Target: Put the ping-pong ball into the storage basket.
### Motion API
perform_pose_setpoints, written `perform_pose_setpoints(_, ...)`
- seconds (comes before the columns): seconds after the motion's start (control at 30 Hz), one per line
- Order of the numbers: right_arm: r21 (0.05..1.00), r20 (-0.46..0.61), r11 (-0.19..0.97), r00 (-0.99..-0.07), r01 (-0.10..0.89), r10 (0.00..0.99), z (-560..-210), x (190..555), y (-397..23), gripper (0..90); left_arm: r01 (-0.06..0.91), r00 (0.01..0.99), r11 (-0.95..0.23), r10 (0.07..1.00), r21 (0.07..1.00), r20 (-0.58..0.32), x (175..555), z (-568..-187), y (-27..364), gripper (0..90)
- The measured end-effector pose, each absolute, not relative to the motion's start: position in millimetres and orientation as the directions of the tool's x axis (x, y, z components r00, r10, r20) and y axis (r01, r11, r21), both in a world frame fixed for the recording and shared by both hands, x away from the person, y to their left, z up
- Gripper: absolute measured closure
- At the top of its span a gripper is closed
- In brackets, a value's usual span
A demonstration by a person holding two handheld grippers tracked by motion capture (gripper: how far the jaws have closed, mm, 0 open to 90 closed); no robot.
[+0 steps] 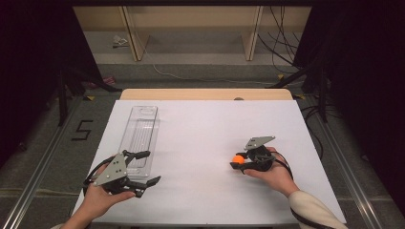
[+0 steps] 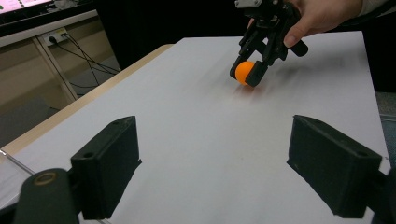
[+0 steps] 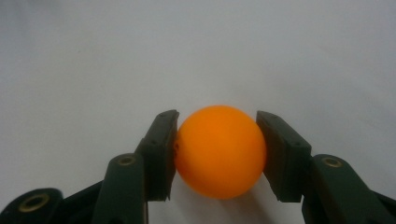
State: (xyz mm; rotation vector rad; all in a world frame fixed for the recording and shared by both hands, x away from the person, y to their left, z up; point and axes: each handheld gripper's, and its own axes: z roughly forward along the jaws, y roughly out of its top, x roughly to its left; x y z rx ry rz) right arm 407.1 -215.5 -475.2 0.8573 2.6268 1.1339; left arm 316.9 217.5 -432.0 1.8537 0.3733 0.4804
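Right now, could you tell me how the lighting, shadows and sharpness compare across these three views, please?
High view: bright white table sheet, dark surroundings, clear plastic tray faint. Left gripper view: small orange ball sharp, with a soft shadow beneath; near jaws slightly blurred. Right gripper view: ball evenly lit without glare, shadow below it, jaws pressing both sides.

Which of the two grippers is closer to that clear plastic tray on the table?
The left. The left gripper sits open right by the near end of the clear tray, while the right gripper is far across the white table, shut on the orange ball.
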Motion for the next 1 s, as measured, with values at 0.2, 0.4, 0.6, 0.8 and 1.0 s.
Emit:
perform_pose_setpoints(0.2,0.719,0.079,0.542,-0.826,0.436,0.559,-472,407,-216,51.2,0.021,0.866,-0.321,0.479,0.947,0.143,317,-432,218,16.1)
perform_pose_setpoints(0.4,0.736,0.069,0.531,-0.826,0.42,0.559,-467,406,-215,51.3,0.02,0.867,-0.322,0.478,0.947,0.144,317,-432,217,16.1)
perform_pose_setpoints(0.6,0.75,0.063,0.52,-0.826,0.41,0.56,-463,406,-215,51.3,0.021,0.867,-0.321,0.478,0.947,0.143,317,-432,217,16.1)
perform_pose_setpoints(0.8,0.76,0.058,0.512,-0.826,0.401,0.561,-460,407,-214,51.3,0.021,0.867,-0.322,0.477,0.947,0.143,317,-432,217,16.1)
perform_pose_setpoints(1.0,0.768,0.055,0.504,-0.825,0.396,0.563,-457,407,-215,51.3,0.021,0.867,-0.321,0.478,0.947,0.142,317,-432,217,16.1)
